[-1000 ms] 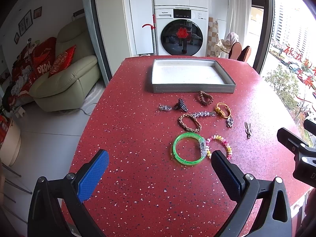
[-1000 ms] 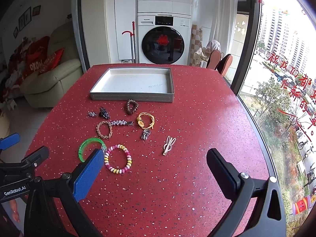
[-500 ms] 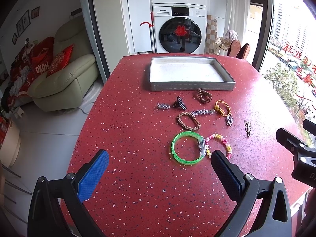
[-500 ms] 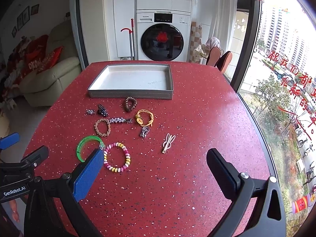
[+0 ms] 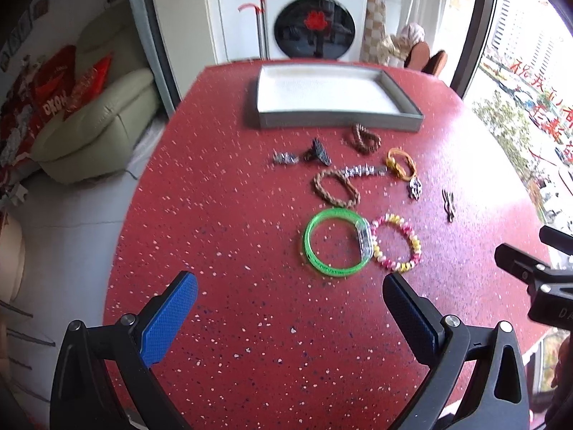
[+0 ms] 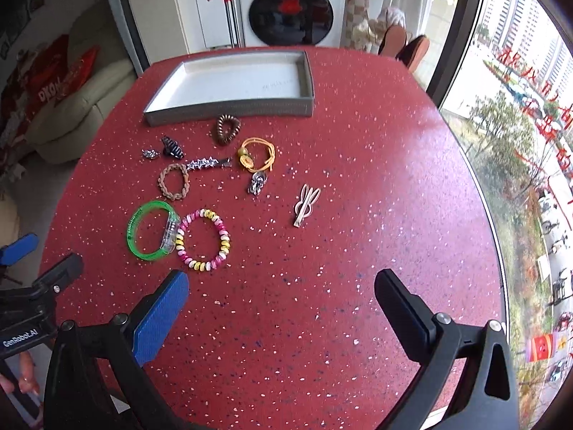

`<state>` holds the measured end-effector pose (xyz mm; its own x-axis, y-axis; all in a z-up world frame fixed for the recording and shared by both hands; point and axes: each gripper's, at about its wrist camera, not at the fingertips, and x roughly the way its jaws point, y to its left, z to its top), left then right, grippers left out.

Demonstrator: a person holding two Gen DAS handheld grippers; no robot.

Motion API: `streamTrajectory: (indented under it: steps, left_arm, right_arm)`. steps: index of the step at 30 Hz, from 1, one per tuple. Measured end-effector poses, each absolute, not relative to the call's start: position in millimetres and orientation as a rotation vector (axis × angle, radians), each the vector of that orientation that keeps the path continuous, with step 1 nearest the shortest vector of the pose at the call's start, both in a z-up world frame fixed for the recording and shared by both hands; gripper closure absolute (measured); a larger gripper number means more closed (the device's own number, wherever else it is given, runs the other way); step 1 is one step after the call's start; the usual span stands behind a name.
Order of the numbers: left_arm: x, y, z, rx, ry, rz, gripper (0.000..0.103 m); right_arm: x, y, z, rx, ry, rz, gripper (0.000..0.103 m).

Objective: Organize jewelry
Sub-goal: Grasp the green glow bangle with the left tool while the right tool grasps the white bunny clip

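Observation:
Several jewelry pieces lie on the red table in front of a grey tray (image 5: 336, 122) (image 6: 229, 107) with a white, empty floor. Nearest are a green bangle (image 5: 335, 242) (image 6: 152, 231) and a pink-yellow bead bracelet (image 5: 395, 243) (image 6: 204, 240), touching each other. Behind them lie a braided brown bracelet (image 6: 173, 181), a brown coil tie (image 6: 226, 129), a yellow cord bracelet (image 6: 257, 154), a silver chain (image 6: 206, 163), a black claw clip (image 6: 172, 147), small silver pieces and a rabbit-ear hair clip (image 6: 306, 204). My left gripper (image 5: 290, 308) and right gripper (image 6: 281, 304) are open and empty, above the table short of the bracelets.
The red speckled table (image 6: 358, 179) curves away to edges at left and right. A washing machine (image 5: 315, 21) stands behind it, a sofa (image 5: 96, 125) at left, a window at right. The right gripper's body shows in the left wrist view (image 5: 537, 279).
Both grippers have moved forward and lower toward the jewelry, so the pieces look larger and nearer. Both stay open and empty. No piece has moved.

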<state>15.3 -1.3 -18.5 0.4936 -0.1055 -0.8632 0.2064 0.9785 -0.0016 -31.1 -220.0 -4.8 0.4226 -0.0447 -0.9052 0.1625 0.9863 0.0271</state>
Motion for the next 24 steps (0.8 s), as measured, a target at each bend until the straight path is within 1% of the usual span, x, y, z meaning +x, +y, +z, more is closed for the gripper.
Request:
streamTrajectory:
  steps: [9, 15, 19, 23, 24]
  left_arm:
    - [64.3, -2.8, -56.5, 0.107, 1.194, -0.175, 0.000]
    - [92.0, -6.1, -80.7, 0.089, 1.234, -0.181, 0.000]
    - [103.1, -11.2, -86.6, 0.101, 1.235, -0.195, 0.000]
    - [109.6, -15.8, -90.3, 0.117, 1.231, -0.211, 0.000]
    - [110.5, -18.1, -92.8, 0.129, 1.237, -0.215, 0.000]
  right_arm:
    - [15.4, -242.6, -27.8, 0.244, 1.227, -0.149, 0.000]
    - [45.2, -254.8, -57.2, 0.284, 1.306, -0.206, 0.000]
    - [58.5, -263.0, -71.7, 0.327, 1.332, -0.250, 0.000]
    - [65.4, -266.6, -86.3, 0.366, 1.368, -0.280, 0.005]
    - [65.5, -266.3, -88.0, 0.370, 1.374, -0.282, 0.008]
